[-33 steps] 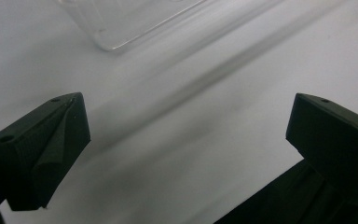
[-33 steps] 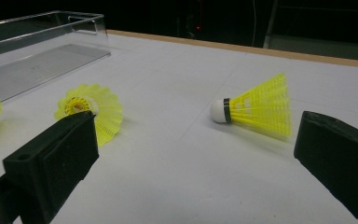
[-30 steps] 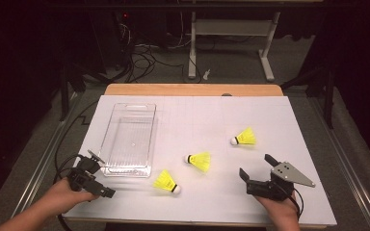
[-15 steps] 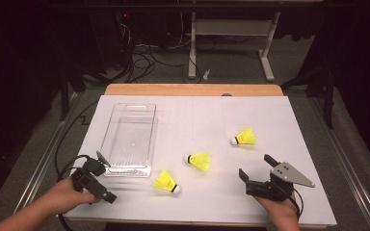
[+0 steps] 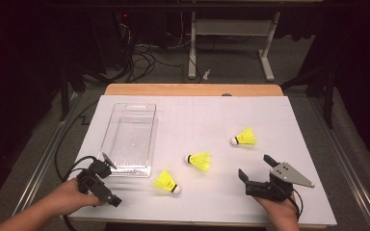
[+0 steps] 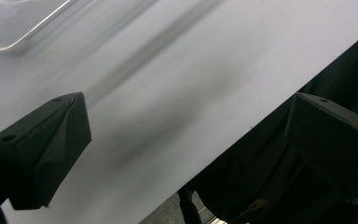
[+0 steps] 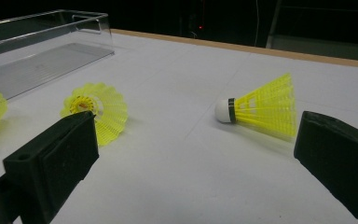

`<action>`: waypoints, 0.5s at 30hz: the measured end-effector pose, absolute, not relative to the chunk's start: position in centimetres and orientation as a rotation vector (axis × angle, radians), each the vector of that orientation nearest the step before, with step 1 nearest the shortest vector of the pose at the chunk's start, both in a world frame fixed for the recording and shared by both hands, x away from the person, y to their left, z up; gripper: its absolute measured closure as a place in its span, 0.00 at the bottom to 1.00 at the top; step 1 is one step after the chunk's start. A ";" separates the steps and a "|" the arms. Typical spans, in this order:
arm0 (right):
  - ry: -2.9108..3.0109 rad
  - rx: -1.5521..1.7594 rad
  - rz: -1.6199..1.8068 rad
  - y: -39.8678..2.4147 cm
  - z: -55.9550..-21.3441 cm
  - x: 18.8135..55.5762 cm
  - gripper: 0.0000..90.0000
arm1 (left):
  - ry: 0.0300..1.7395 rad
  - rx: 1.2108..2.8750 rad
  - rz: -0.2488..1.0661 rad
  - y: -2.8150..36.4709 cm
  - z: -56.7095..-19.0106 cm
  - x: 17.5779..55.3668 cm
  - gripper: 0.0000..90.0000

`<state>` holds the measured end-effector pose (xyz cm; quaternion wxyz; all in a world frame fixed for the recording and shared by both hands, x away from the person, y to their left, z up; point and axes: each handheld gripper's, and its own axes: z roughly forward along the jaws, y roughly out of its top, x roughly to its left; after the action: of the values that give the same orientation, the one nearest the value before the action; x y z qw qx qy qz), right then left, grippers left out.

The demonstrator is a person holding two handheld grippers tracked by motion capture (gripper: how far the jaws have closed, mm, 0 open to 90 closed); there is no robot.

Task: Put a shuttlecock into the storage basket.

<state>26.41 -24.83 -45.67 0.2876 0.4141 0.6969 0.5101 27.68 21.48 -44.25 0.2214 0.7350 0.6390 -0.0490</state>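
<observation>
Right gripper (image 5: pixel 257 169) sits low on the worktop (image 5: pixel 270 115), jaws spread wide with nothing between them. The far shuttlecock (image 5: pixel 243 138) lies on its side just ahead of it, cork pointing toward the clear tray (image 5: pixel 127 139). Two more, the middle shuttlecock (image 5: pixel 199 160) and the near shuttlecock (image 5: pixel 166 181), lie between that gripper and the tray. Left gripper (image 5: pixel 107 178), by the tray's near end, is released too, gripping nothing.
</observation>
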 end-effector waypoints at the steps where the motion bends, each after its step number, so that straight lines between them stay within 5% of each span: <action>1: 1.862 1.106 1.363 -24.8 -45.7 26.4 0.00 | 1.761 2.035 -0.138 21.3 -44.3 27.6 0.01; 15: 1.861 1.102 1.365 -24.8 -45.6 26.4 0.00 | 1.697 2.072 -0.194 18.4 -44.5 27.1 0.01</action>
<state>26.35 -24.81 -45.61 0.2882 0.4126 0.6968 0.5111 27.06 18.45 -44.54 0.2259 0.7516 0.6157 -0.0705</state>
